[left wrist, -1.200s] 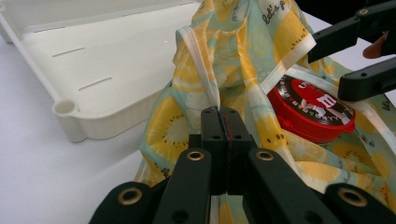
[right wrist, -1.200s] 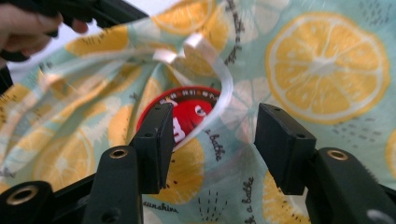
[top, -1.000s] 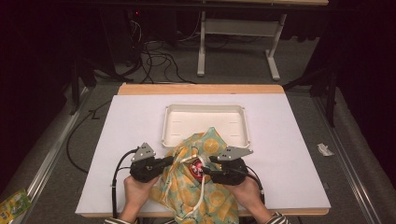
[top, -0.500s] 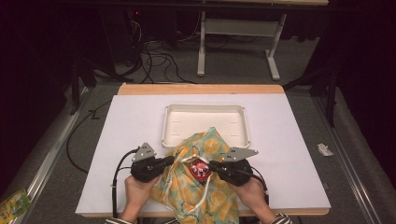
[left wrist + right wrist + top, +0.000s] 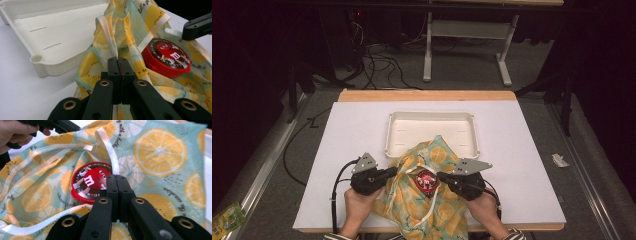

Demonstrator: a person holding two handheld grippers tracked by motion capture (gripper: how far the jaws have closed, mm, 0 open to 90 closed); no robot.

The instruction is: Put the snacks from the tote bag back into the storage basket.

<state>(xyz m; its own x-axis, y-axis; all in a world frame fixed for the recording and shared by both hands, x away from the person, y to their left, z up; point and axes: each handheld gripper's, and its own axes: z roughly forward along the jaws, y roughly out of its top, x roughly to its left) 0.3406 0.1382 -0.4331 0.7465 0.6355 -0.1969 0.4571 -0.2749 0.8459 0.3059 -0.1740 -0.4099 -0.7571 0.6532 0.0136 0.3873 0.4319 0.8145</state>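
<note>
A drawstring bag [image 5: 434, 152] printed with orange slices lies at the table's near edge, its top resting against a white tray [image 5: 430, 114]. A round red M&M's tin [image 5: 427, 180] sits in the bag's open mouth. My left gripper [image 5: 396, 172] is at the mouth's left side, shut [image 5: 119, 60] on the bag's rim with its white drawstring [image 5: 110, 40]. My right gripper [image 5: 439, 176] is just right of the tin [image 5: 87, 183]. Its jaws have just been closing and now stand shut [image 5: 116, 177] on the white drawstring [image 5: 110, 147] at the rim.
The tray's bare floor [image 5: 50, 37] lies just beyond the bag. White table surface [image 5: 522, 150] stretches to both sides. Cables [image 5: 377, 60] and a desk frame stand on the floor behind the table. A small packet [image 5: 227, 217] lies on the floor at the left.
The right gripper's jaws have come together on the drawstring beside the tin, and the tin shows more plainly in the bag's mouth. The left gripper has kept still.
</note>
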